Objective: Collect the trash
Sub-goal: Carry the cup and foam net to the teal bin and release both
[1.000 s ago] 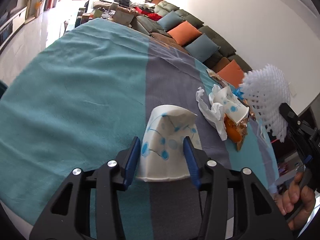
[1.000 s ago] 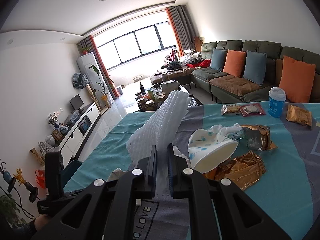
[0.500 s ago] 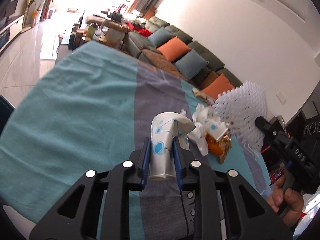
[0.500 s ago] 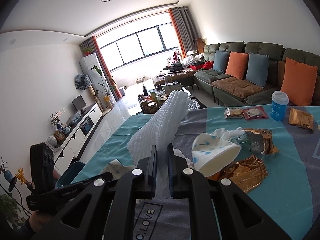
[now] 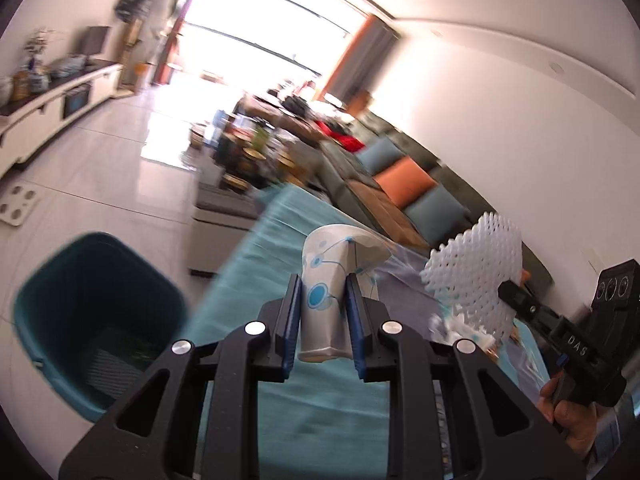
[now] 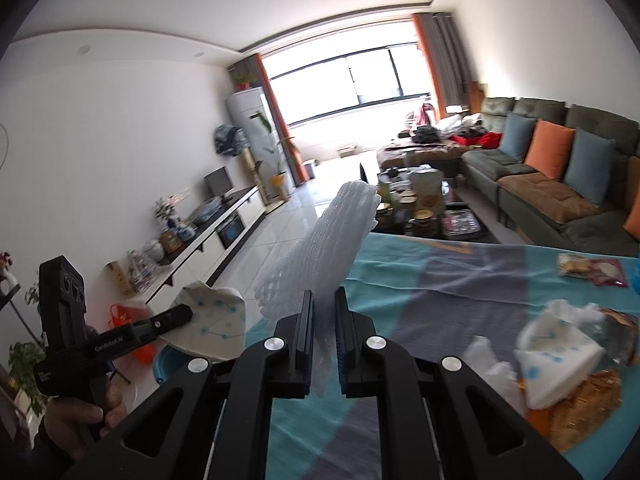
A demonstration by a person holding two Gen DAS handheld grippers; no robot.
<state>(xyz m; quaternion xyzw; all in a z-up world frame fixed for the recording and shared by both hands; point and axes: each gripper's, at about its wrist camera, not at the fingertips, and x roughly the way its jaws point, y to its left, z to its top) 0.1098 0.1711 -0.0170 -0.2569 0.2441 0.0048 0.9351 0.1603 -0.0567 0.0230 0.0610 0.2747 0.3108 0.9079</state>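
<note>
Both hands have swung away from the table toward its edge, and the left gripper (image 5: 323,312), whose jaws stood wide around the crushed paper cup (image 5: 332,280) a second ago, has clamped down and lifted it clear of the teal cloth (image 5: 320,408). The right gripper (image 6: 324,332) is pinched tight on the white foam net (image 6: 332,240), which sticks up ahead of it. From where I stand the job now looks like carrying both pieces over the teal bin (image 5: 52,320) on the floor beside the table; I'd bring each one right above the mouth before letting go, since the net is light and might drift. The bin's inside is blurred; I can make out a ribbed bottom and something dark, no more. More rubbish waits on the cloth: a second squashed cup (image 6: 556,360), crumpled tissue (image 6: 492,364) and gold foil wrappers (image 6: 588,408).
</note>
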